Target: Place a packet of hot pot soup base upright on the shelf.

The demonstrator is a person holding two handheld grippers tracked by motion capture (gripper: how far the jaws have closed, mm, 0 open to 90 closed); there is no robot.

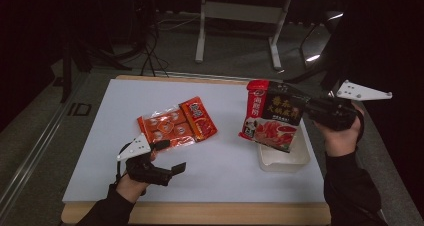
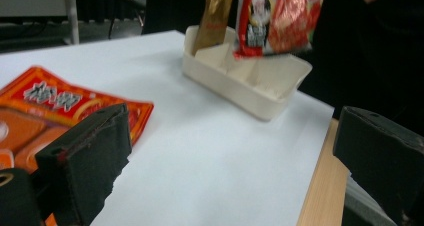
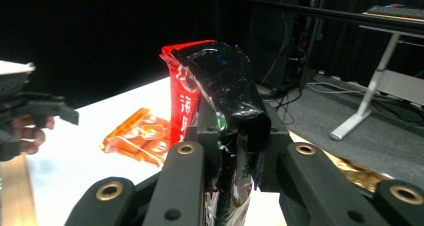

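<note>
The high view looks forward and down on the white table mat (image 1: 210,176). Both gripper views sit low and close; all three share the flat orange snack packet (image 1: 176,124) (image 2: 30,116) (image 3: 137,136) lying on that mat.

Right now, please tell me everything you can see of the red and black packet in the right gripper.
The red and black packet is a glossy, crinkled foil pouch with printed characters and a food picture. It hangs upright above the white tray, its top edge pinched between the right gripper's jaws. Whether its bottom touches the tray is unclear.
</note>
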